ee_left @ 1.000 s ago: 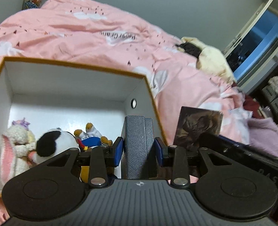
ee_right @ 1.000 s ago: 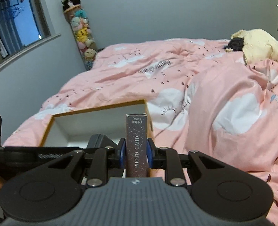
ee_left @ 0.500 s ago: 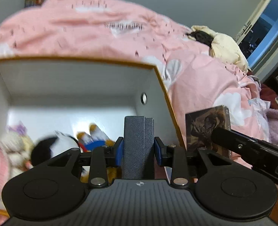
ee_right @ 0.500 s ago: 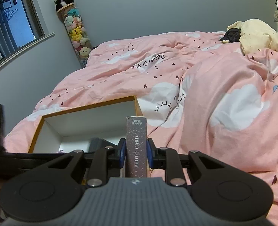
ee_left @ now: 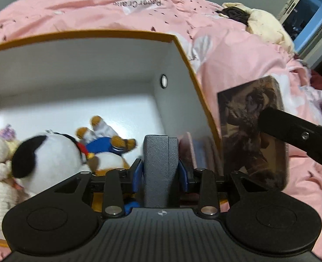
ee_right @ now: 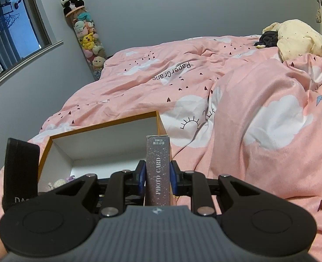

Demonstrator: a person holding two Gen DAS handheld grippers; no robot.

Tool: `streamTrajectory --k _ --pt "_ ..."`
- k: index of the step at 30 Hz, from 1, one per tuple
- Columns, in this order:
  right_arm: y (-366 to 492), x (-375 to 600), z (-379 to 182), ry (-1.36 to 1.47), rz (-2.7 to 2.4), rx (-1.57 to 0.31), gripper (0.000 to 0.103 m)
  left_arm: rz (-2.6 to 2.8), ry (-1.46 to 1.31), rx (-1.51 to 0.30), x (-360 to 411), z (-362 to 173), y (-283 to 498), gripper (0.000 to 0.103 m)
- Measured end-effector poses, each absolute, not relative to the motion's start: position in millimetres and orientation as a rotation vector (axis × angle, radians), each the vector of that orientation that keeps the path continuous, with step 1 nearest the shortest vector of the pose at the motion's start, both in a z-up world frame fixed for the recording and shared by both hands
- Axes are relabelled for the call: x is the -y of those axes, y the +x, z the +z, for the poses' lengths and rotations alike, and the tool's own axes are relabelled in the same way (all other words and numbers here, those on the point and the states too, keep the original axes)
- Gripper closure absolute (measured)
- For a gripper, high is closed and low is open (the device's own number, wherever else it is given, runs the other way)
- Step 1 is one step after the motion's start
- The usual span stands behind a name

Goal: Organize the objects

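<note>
The grey case (ee_left: 161, 166) stands upright between the pads of the left gripper (ee_left: 160, 173), low over the white box (ee_left: 99, 65) near its right wall, and the jaws are opening around it; it looks stiff and light, best pinched across its flat sides. The right gripper (ee_right: 157, 180) sits clamped on the photo card box (ee_right: 158, 168), a rigid little carton, just outside the box on the pink duvet (ee_right: 259, 109)
</note>
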State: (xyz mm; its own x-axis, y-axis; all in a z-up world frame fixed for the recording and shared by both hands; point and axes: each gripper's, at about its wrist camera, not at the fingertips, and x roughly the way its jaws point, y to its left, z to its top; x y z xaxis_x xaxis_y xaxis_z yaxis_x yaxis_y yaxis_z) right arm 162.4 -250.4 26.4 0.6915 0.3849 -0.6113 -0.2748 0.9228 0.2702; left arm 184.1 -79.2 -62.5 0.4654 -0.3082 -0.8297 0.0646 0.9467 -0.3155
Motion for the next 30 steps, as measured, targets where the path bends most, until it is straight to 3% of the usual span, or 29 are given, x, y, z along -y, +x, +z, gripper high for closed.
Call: streamTrajectory --k 13,19,25,30 --pt "164 243 29 0.205 0.428 -0.728 0.079 -0.364 -0.47 -1.064 39 -69 181 0.056" --pt "168 233 24 0.259 0.491 -0.766 0.079 -0.28 -0.406 -0.956 12 -46 173 0.057" --pt "179 217 10 0.309 0.552 -0.84 0.079 -0.307 -0.353 -0.995 2 -52 172 0.058" --pt "183 214 3 0.267 0.506 -0.864 0.079 -0.322 -0.169 -0.997 20 -55 164 0.052"
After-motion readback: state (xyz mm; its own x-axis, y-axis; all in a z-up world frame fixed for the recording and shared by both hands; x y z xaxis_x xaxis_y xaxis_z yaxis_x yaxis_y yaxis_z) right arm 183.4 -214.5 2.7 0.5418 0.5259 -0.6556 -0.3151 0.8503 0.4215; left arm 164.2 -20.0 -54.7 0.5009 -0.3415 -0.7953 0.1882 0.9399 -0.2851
